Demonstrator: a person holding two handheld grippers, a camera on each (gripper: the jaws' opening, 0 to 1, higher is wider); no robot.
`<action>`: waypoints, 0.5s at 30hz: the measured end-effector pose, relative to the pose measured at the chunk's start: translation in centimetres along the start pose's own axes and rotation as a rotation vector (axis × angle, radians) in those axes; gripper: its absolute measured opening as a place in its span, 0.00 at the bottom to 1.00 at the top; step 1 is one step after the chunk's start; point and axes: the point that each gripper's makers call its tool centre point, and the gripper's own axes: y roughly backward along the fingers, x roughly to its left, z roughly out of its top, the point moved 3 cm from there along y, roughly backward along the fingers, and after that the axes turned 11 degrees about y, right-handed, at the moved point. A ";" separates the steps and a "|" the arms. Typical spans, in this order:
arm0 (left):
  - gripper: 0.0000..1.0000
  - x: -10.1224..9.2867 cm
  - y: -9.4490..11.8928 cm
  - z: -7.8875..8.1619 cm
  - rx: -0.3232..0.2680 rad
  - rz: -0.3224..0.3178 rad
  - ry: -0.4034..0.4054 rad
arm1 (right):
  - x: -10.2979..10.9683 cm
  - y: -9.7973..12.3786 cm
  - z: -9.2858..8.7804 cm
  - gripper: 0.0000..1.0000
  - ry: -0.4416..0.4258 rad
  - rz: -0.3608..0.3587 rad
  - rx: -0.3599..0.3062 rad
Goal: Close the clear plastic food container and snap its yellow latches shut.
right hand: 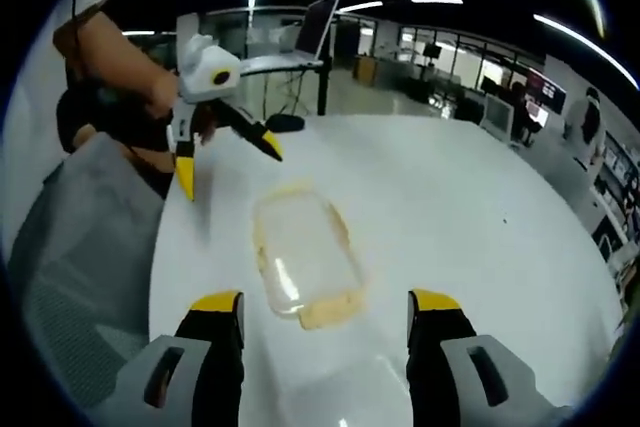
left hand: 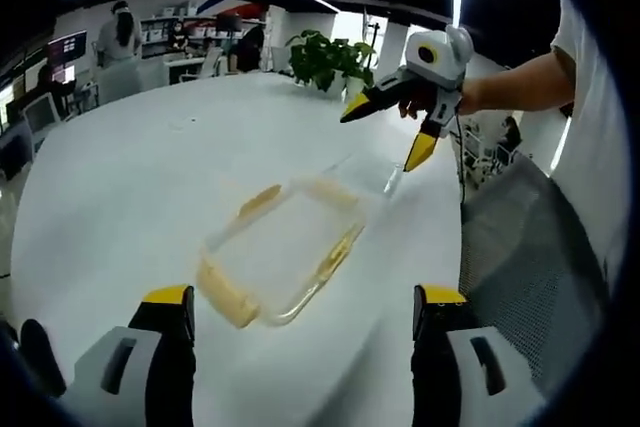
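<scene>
The clear plastic container (left hand: 285, 247) lies flat on the white table (left hand: 120, 177), with yellow latches along its rim (left hand: 226, 295). My left gripper (left hand: 304, 299) hovers open just short of its near end. My right gripper (left hand: 385, 134) hangs open in the air beyond its far end, held by a person's hand. In the right gripper view the container (right hand: 300, 247) lies lengthwise ahead, one yellow latch (right hand: 330, 312) nearest my open right gripper (right hand: 326, 300). The left gripper (right hand: 228, 167) is open above the far end. A faint clear piece (left hand: 378, 177) adjoins one end; what it is I cannot tell.
A grey mesh chair (left hand: 520, 247) stands at the table's rounded edge beside the person; it also shows as the chair (right hand: 80, 247). A potted plant (left hand: 325, 57) sits at the table's far side. Office desks and people are in the background.
</scene>
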 end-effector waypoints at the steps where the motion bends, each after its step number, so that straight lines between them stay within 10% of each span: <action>1: 0.90 0.1 -0.1 -0.1 0.014 0.002 0.002 | 0.0 0.0 -0.1 0.66 -0.006 0.008 0.008; 15: 0.88 1.7 -0.6 0.3 0.062 -0.011 -0.081 | 0.7 -2.0 -1.1 0.63 0.061 0.080 0.070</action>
